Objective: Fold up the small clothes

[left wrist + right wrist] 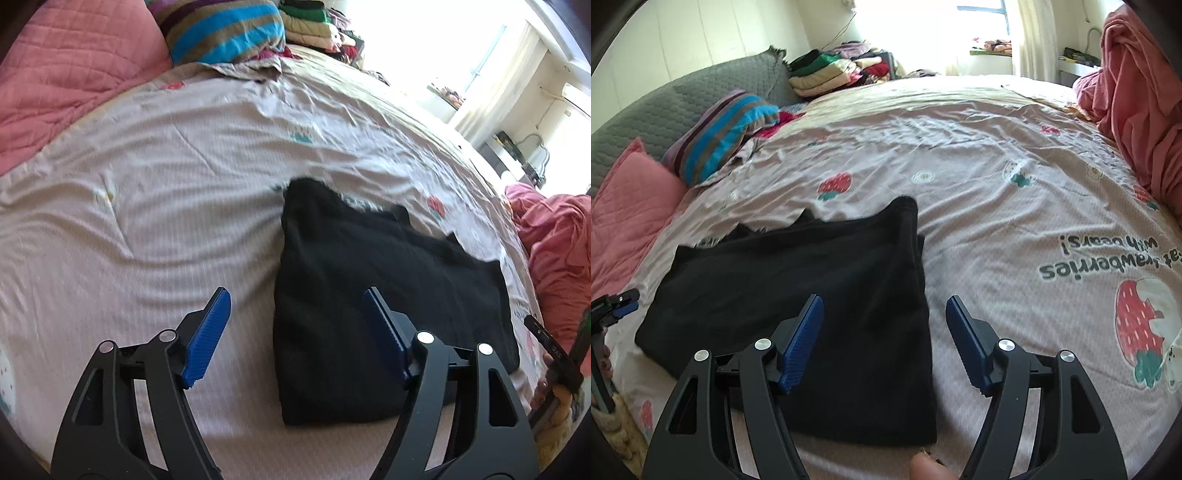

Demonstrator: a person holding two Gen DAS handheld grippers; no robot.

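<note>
A black garment point(369, 288) lies folded flat on the pink strawberry-print bedsheet point(166, 184). In the left wrist view my left gripper point(297, 299) is open and empty, hovering over the garment's left edge. In the right wrist view the same garment point(812, 280) lies left of centre. My right gripper point(884, 306) is open and empty above the garment's right edge. The other gripper shows at the far left of the right wrist view point(617, 306) and the far right of the left wrist view point(554, 347).
A pink quilted pillow point(66, 74) and a striped pillow point(229, 29) lie at the bed's head. A pile of folded clothes point(831, 70) stands beyond them. A pink blanket point(1137, 96) is heaped along the bed's far side.
</note>
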